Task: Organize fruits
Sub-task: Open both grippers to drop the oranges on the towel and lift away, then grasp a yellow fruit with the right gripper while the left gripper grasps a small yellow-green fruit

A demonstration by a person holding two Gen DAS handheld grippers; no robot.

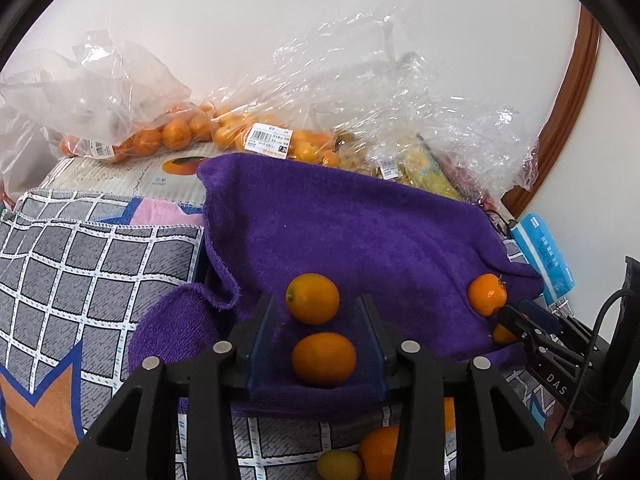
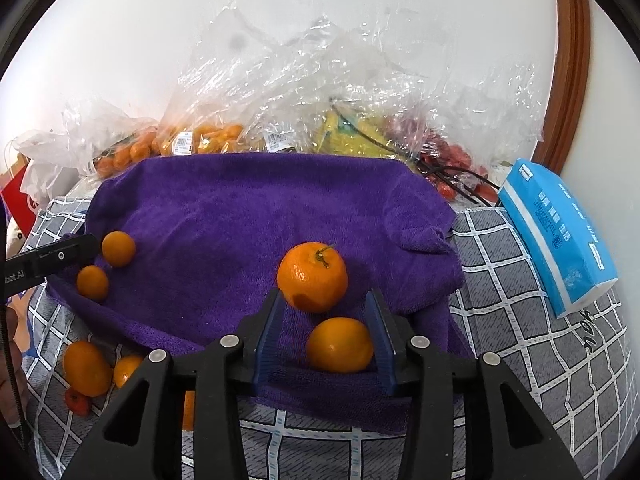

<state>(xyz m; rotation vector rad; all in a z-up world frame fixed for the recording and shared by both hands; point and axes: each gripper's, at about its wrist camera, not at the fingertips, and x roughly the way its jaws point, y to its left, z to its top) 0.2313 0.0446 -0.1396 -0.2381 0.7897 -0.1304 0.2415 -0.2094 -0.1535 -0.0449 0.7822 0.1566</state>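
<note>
The left hand-held gripper (image 1: 316,344) stands wide apart low in the centre of the left wrist view, and a small orange fruit (image 1: 324,359) lies between its blue pads (image 1: 262,344) without touching either. A second small fruit (image 1: 312,298) sits just beyond the fingertips. Both rest on the purple towel (image 1: 340,220), whose near hem folds over at the lower left of that frame.

In the right wrist view the right hand-held gripper (image 2: 326,332) is also wide. A round orange fruit (image 2: 339,345) lies inside it, close against the right pad (image 2: 382,340), with bare towel between it and the left pad. The stemmed mandarin (image 2: 312,277) sits just past the fingertips, near the round one. The towel's middle and upper part (image 2: 260,208) lie bare, giving free room ahead.

At the lower left of that view, loose fruits (image 2: 86,368) lie off the towel's edge on the grey checked cloth (image 2: 520,320). A blue tissue pack (image 2: 556,236) lies at the right edge, and clear bags of fruit (image 2: 208,136) crowd the far edge against the white wall (image 2: 160,20).
</note>
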